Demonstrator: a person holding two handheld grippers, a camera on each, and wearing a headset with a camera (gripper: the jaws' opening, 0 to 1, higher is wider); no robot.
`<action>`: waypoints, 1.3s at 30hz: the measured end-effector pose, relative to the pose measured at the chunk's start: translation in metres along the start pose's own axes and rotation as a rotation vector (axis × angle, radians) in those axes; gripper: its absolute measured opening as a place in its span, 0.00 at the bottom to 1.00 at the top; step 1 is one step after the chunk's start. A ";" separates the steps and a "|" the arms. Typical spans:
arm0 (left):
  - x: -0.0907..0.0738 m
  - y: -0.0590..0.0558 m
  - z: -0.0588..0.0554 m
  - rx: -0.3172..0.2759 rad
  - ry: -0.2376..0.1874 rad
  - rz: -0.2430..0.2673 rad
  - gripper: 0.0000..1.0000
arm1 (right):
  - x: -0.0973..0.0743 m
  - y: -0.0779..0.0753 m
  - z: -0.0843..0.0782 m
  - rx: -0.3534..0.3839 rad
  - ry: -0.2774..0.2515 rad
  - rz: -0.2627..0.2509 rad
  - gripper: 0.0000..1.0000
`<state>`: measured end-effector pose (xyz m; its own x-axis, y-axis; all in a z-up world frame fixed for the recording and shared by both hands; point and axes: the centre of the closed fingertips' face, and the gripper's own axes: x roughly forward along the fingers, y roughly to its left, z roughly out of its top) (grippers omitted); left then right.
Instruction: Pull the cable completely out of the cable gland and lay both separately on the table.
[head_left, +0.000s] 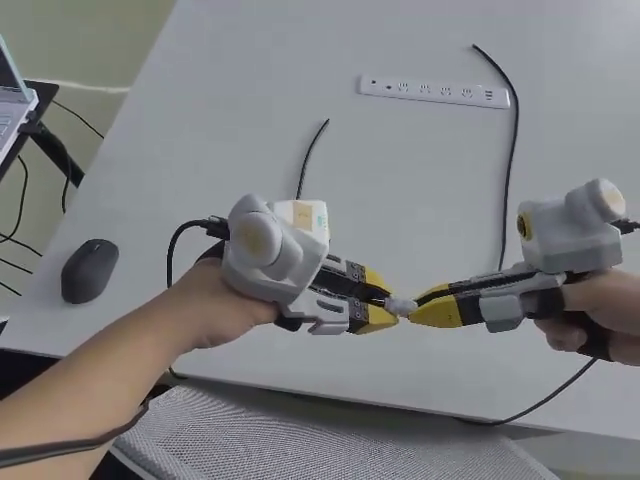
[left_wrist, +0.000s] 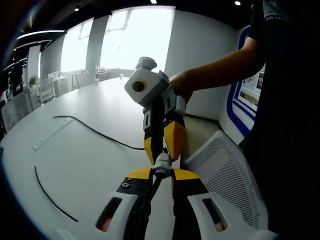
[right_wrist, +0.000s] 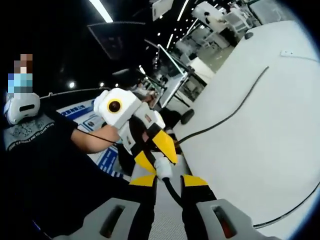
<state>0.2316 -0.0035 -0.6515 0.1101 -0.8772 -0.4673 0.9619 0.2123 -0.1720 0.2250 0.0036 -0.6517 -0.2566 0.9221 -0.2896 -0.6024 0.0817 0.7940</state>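
A small white cable gland (head_left: 403, 305) hangs in the air above the table's near edge, between my two yellow-tipped grippers, which meet tip to tip. My left gripper (head_left: 388, 303) comes in from the left and is shut on the gland (left_wrist: 162, 163). From the right, my right gripper (head_left: 418, 302) is shut on the black cable (right_wrist: 173, 192) just behind the gland (right_wrist: 164, 169). The cable runs back between the right jaws. Its long tail (head_left: 510, 160) trails over the white table (head_left: 200, 150) toward the far side.
A white power strip (head_left: 435, 90) lies at the back of the table. A short loose black cable (head_left: 310, 160) lies mid-table and a dark mouse (head_left: 88, 270) near the left edge. A mesh chair (head_left: 300, 440) stands below the near edge.
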 end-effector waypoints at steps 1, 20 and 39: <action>0.000 0.000 0.000 0.000 0.002 0.000 0.15 | 0.001 0.001 0.000 -0.007 0.001 0.002 0.13; 0.000 0.008 -0.004 -0.079 0.005 -0.002 0.15 | 0.001 0.000 0.006 -0.466 0.025 -0.133 0.07; 0.004 0.004 -0.007 -0.121 -0.002 -0.026 0.15 | 0.004 -0.003 0.000 -0.864 0.178 -0.328 0.08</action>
<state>0.2341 -0.0026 -0.6601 0.0857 -0.8840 -0.4595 0.9274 0.2394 -0.2875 0.2257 0.0065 -0.6554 -0.0435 0.8258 -0.5623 -0.9988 -0.0475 0.0075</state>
